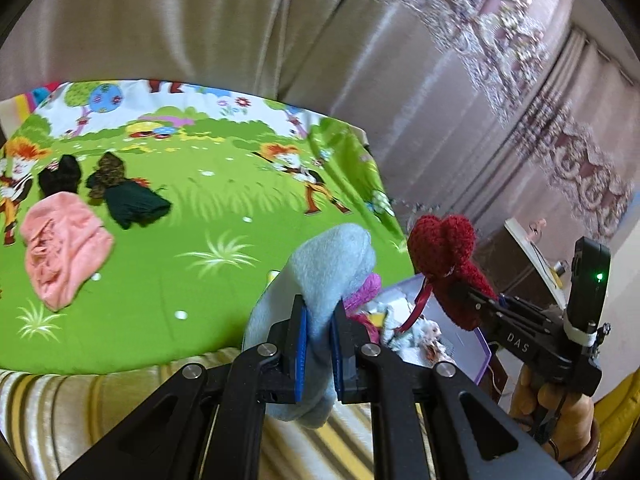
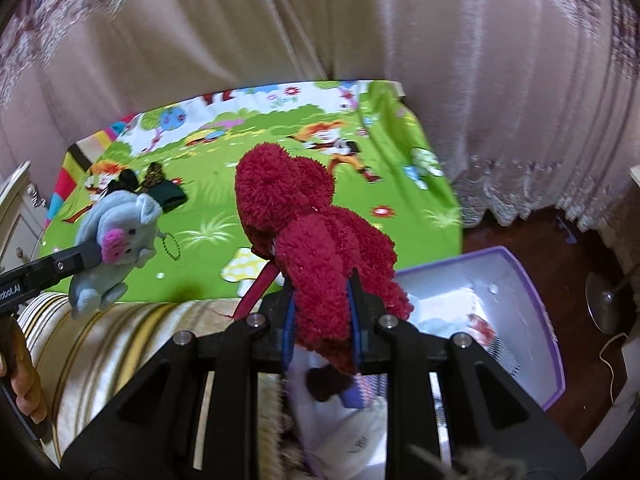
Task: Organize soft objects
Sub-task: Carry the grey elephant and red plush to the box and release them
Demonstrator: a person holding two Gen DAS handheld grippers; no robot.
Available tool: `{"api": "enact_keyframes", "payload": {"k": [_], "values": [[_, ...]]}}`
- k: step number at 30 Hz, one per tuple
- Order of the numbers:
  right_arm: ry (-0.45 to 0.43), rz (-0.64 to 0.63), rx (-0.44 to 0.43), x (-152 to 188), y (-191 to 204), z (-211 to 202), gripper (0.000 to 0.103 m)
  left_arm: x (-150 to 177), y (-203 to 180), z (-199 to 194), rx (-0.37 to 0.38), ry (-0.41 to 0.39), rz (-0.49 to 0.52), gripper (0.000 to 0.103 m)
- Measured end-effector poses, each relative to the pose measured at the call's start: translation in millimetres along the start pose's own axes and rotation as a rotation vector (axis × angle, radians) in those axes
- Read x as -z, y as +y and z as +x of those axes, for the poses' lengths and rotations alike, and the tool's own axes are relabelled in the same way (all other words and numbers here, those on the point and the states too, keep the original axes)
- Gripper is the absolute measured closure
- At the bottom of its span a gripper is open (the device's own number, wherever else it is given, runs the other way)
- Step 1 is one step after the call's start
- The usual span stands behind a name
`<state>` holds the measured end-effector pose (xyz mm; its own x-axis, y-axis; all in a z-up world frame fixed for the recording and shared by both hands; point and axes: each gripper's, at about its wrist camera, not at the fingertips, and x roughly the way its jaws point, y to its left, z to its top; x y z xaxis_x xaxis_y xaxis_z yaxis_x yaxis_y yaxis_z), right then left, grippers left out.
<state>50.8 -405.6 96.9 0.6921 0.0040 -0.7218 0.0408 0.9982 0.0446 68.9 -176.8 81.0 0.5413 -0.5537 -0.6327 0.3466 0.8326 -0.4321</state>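
Note:
My left gripper (image 1: 320, 312) is shut on a light blue plush toy (image 1: 332, 264) with a pink snout, which sticks up between the blue pads. My right gripper (image 2: 322, 292) is shut on a shaggy red plush toy (image 2: 312, 232) with a red strap hanging from it. Each view shows the other gripper: the right gripper (image 1: 472, 300) with the red plush (image 1: 444, 252), and the left gripper (image 2: 90, 254) with the blue plush (image 2: 116, 232). Both toys hang near a white bin with a purple rim (image 2: 548, 320), also seen below the toys (image 1: 486, 354), which holds several soft things.
A green cartoon mat (image 1: 180, 240) covers the bed, with a pink cloth (image 1: 64, 248), a dark green cloth (image 1: 136, 202) and a black item (image 1: 60, 176) on it. A striped cover (image 2: 120, 332) lies at the near edge. Curtains hang behind. A round stand base (image 2: 608, 300) rests on the wooden floor.

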Motion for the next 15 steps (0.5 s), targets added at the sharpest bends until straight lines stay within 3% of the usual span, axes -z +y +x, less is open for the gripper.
{"api": "enact_keyframes", "payload": {"k": [15], "values": [[-0.022,0.144,0.178,18.2,-86.4,-18.5,0.078,11.4,-86.2,52.0,0.057,0.106,0.170,0.092]]}}
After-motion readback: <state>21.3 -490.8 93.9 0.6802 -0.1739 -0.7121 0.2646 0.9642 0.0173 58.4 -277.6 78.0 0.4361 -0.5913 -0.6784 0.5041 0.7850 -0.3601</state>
